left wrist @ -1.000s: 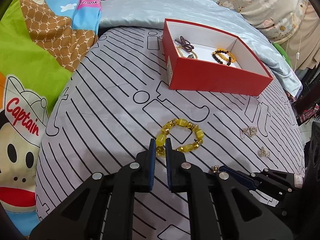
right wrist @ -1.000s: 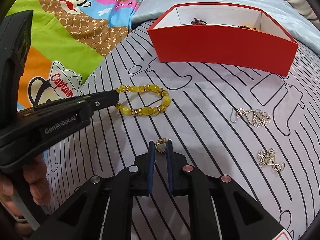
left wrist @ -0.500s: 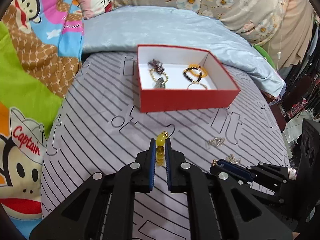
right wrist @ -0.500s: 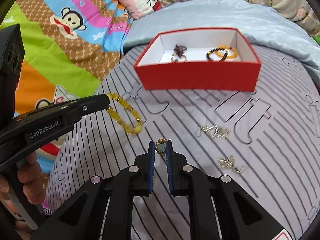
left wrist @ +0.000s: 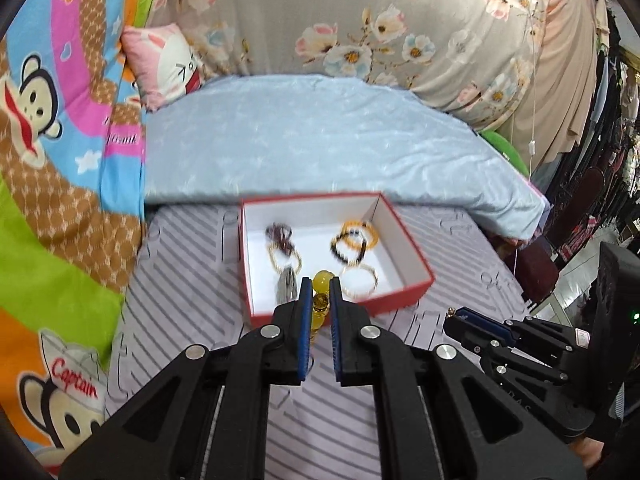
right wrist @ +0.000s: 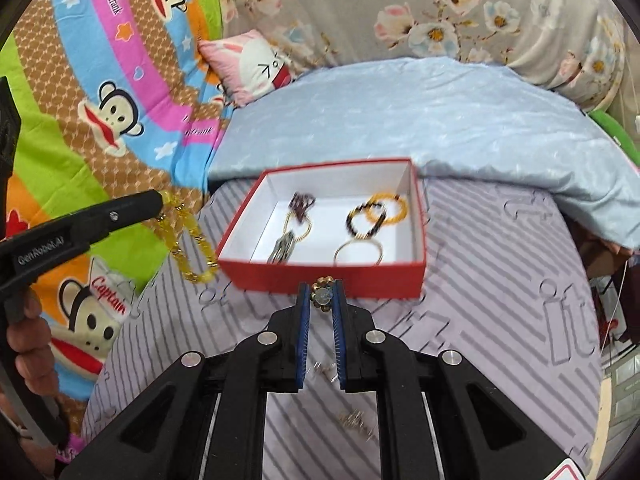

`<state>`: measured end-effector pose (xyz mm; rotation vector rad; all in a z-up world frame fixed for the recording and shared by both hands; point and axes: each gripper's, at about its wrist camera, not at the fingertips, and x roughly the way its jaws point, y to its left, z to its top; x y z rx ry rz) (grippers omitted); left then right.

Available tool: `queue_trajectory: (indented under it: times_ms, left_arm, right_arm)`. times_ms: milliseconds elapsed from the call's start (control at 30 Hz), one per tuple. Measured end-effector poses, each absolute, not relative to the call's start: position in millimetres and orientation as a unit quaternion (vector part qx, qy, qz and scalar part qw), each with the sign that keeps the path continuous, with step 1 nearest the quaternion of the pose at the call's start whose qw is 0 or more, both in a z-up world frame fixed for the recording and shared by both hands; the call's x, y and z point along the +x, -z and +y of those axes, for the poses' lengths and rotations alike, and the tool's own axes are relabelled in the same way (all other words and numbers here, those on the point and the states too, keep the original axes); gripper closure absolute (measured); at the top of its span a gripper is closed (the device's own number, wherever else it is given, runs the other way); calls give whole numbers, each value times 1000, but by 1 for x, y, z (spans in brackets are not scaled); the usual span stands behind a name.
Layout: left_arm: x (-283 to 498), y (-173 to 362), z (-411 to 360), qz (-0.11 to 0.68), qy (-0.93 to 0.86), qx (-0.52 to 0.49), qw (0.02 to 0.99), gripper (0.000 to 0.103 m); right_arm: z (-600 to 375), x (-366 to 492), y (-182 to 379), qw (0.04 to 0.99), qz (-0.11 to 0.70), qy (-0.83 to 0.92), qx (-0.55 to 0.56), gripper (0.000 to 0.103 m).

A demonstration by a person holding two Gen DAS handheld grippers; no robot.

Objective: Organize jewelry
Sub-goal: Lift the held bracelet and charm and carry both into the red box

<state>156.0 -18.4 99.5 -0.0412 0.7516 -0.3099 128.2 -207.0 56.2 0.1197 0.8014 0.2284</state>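
My left gripper (left wrist: 320,282) holds a yellow bead bracelet (left wrist: 317,323) at one bead, and its jaws are closing tighter on it. In the right wrist view the bracelet (right wrist: 188,240) hangs in a loop from the left gripper (right wrist: 160,200), clear of the cloth and left of the red box (right wrist: 320,272). My right gripper (right wrist: 321,286) is shut on a small gold piece with a pale stone (right wrist: 321,295), just in front of the box's near wall. The white-lined red box (left wrist: 400,300) holds several bracelets and a dark hair clip.
Two small silver earrings (right wrist: 356,420) (right wrist: 324,368) lie on the grey striped cloth (right wrist: 500,280) below my right gripper. A pale blue quilt (left wrist: 320,132) rises behind the box. A cartoon blanket (left wrist: 60,240) lies to the left. A person's hand (right wrist: 24,344) grips the left handle.
Both grippers have risen and moved toward the red box. The yellow bracelet has come off the cloth and now hangs from the left gripper. The right gripper keeps its gold piece.
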Motion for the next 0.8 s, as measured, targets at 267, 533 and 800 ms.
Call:
queue_trajectory:
  times_ms: [267, 533, 800]
  left_arm:
    - [210, -120, -31, 335, 148, -19, 930, 103]
    - [244, -92, -23, 363, 125, -25, 923, 103]
    - [246, -68, -14, 387, 109, -30, 915, 103]
  right_arm:
    - [-217, 186, -61, 917, 381, -97, 60, 93]
    - [-210, 211, -47, 912, 394, -98, 55, 93]
    - [-206, 223, -30, 906, 410, -92, 52, 93]
